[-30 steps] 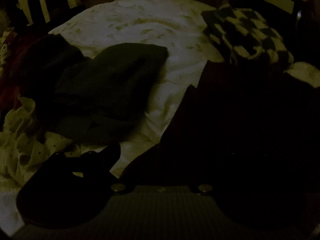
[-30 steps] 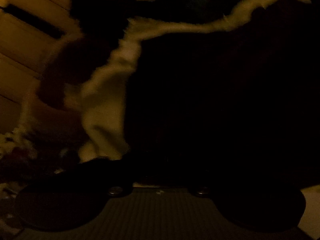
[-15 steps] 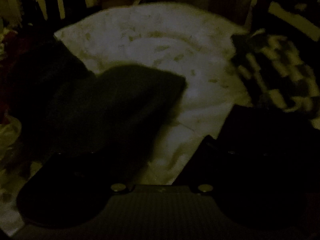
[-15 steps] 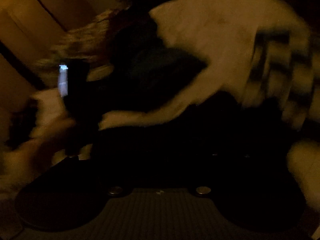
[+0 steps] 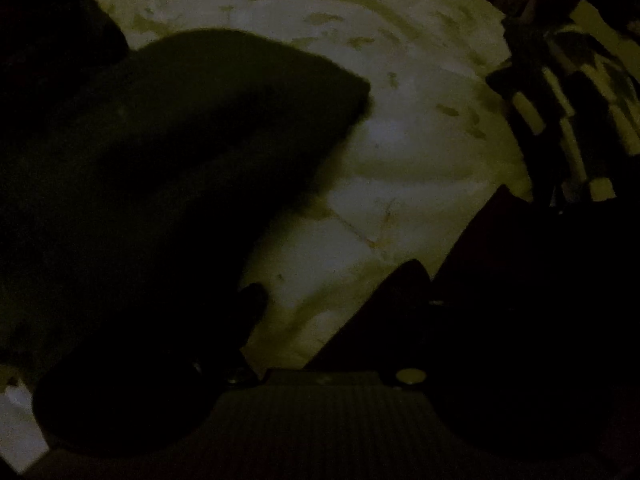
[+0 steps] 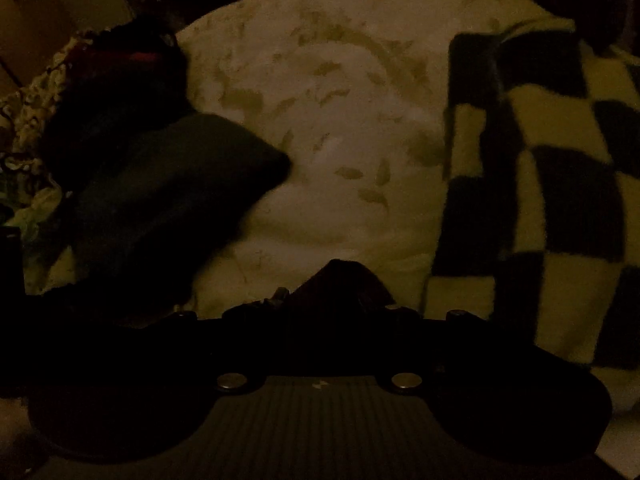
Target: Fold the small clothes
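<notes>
The dark, soft folded garment (image 5: 192,152) lies on the white leaf-printed bed sheet (image 5: 400,140), filling the left half of the left wrist view, its rounded end pointing toward the middle of the sheet. In the right wrist view the same dark garment (image 6: 172,192) sits at the left, with a heap of patterned and red-trimmed clothes (image 6: 80,92) behind it. A second dark piece of cloth (image 5: 540,280) covers the lower right of the left view.

The left gripper (image 5: 332,292) hangs over the sheet beside the garment's near edge. Its jaws have just been closing and stand partly apart; the picture is too dark to show whether the pads press on cloth, so I cannot tell its state. The right gripper (image 6: 332,292) has also just been narrowing its jaws; a dark peak of cloth rises in front of it, yet I cannot tell whether it is gripped.

A black-and-cream checkered blanket (image 6: 560,184) lies at the right of the sheet.

Compared with a second ago, the left view sits lower and closer to the garment, and the right view, then nearly filled with dark cloth, now looks across the sheet.
</notes>
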The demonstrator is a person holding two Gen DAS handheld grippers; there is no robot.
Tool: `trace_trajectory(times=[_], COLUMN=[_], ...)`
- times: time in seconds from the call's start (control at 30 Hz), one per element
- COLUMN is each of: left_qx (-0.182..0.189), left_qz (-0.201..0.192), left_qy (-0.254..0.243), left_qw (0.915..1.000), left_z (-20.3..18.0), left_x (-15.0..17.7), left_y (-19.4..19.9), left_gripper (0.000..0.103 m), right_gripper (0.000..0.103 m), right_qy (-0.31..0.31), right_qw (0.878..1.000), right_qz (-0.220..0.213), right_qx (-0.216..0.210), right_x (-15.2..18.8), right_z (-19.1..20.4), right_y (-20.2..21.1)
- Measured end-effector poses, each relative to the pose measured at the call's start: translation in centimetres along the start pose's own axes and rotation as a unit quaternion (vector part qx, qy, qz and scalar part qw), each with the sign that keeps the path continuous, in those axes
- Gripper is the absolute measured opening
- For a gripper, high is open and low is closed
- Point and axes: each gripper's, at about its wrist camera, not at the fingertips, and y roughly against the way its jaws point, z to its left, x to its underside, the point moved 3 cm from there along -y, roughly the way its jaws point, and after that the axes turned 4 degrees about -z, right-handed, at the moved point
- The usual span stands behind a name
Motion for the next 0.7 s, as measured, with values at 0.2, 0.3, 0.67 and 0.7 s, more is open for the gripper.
trace_trajectory(times=[0.2,0.3,0.67,0.7], left_qx=[0.014,0.021,0.008,0.005], left_qz=[-0.02,-0.048,-0.061,-0.06], left_qy=[0.044,0.07,0.054,0.044], left_qw=[0.9987,0.9961,0.9966,0.9972], left_z=[0.8,1.5,2.6,2.7], left_x=[0.1,-0.8,-0.7,-0.6], left_y=[-0.4,0.2,4.5,5.7], left_gripper=[0.005,0.005,0.082,0.096], right_gripper=[0.002,0.002,0.03,0.034], right_qy=[0.002,0.005,-0.007,-0.007], right_qw=[0.999,0.994,0.989,0.988], right_qz=[-0.028,-0.105,-0.144,-0.154], right_qx=[-0.017,0.028,0.023,0.029], right_x=[-0.6,-2.0,-2.7,-2.6], right_z=[-0.4,-1.5,-3.9,-3.9], right_y=[-0.3,2.0,2.8,3.7])
